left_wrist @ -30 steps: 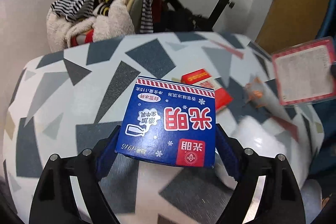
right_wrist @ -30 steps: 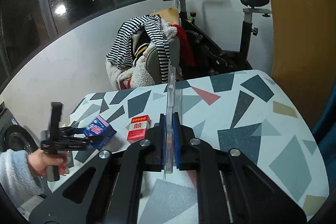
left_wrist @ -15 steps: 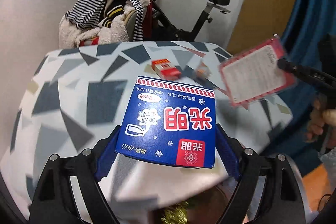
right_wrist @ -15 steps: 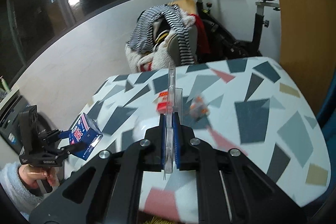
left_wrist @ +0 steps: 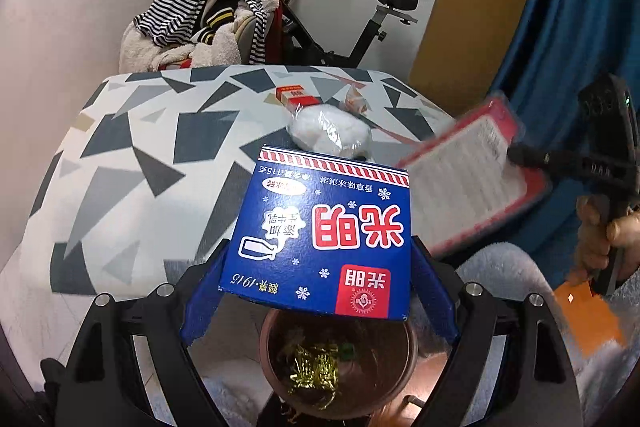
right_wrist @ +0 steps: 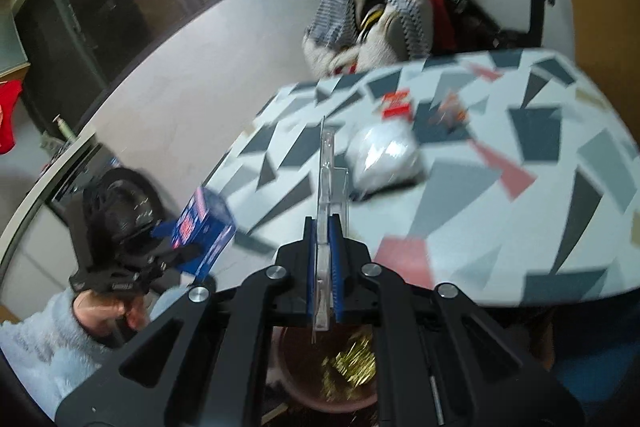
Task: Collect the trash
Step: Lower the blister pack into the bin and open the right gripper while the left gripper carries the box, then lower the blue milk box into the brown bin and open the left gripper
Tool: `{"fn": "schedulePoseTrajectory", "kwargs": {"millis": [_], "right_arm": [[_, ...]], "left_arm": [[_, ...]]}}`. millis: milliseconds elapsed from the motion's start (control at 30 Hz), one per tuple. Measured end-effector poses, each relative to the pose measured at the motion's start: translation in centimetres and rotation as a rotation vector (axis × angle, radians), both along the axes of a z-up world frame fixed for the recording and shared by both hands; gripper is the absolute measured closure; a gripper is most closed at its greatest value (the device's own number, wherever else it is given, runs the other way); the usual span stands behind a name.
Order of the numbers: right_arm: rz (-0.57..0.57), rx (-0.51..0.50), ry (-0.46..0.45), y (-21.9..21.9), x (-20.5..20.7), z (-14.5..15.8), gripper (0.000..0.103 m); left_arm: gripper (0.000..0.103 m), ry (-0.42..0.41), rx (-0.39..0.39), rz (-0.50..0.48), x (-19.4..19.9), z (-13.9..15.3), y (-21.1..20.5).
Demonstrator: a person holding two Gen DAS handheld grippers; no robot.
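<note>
My left gripper (left_wrist: 320,279) is shut on a blue milk carton (left_wrist: 324,231), which hangs above a brown bin (left_wrist: 412,343) holding gold wrappers. My right gripper (right_wrist: 324,247) is shut on a clear blister pack (right_wrist: 326,187) with a red-edged card (left_wrist: 472,179), also above the bin (right_wrist: 292,379). From the right wrist view the carton (right_wrist: 204,227) sits in the left gripper (right_wrist: 188,243) at lower left. On the patterned table (left_wrist: 140,155) lie a white bag bundle (left_wrist: 332,133), a red box (left_wrist: 296,97) and a small orange wrapper (left_wrist: 356,101).
Behind the table stand a chair heaped with clothes (left_wrist: 200,23) and an exercise bike (left_wrist: 360,27). A blue curtain (left_wrist: 560,27) hangs at right. An orange patch (left_wrist: 584,315) shows low on the right. A fuzzy pale sleeve (right_wrist: 36,339) is at lower left.
Both grippers have drawn back from over the table to its front edge, each keeping its item. The brown bin has come into view beneath them.
</note>
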State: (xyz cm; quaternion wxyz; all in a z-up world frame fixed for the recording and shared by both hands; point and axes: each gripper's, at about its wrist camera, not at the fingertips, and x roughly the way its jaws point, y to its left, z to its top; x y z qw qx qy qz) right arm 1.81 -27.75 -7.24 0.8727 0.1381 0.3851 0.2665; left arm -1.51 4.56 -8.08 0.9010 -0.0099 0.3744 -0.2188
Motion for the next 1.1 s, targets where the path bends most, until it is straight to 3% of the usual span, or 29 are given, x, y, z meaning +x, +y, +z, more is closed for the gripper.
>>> {"fn": "schedulePoseTrajectory", "kwargs": {"millis": [333, 533, 733, 867, 967, 1033, 1100], "right_arm": [[0.098, -0.122, 0.205, 6.2, -0.2, -8.1, 0.092], [0.095, -0.203, 0.325, 8.6, 1.1, -13.4, 0.092], [0.065, -0.224, 0.393, 9.4, 2.1, -16.6, 0.09], [0.026, -0.204, 0.411, 8.8, 2.0, -17.6, 0.069], [0.034, -0.201, 0.378, 8.5, 2.0, -17.0, 0.064], [0.038, -0.194, 0.331, 8.3, 2.3, -16.2, 0.052], [0.055, -0.197, 0.258, 8.0, 2.2, -14.9, 0.034]], "left_arm": [[0.02, 0.039, -0.036, 0.015, -0.8, -1.9, 0.9], [0.02, 0.057, -0.042, 0.014, -0.9, -3.0, 1.0], [0.02, 0.061, -0.051, 0.003, -1.0, -3.6, 1.0], [0.02, 0.06, -0.04, -0.007, -1.0, -3.9, 0.7], [0.02, 0.057, -0.04, -0.015, -1.0, -4.1, 0.5], [0.02, 0.05, -0.029, -0.023, -1.1, -4.3, 0.3], [0.02, 0.047, -0.014, -0.033, -1.2, -4.6, 0.1]]}}
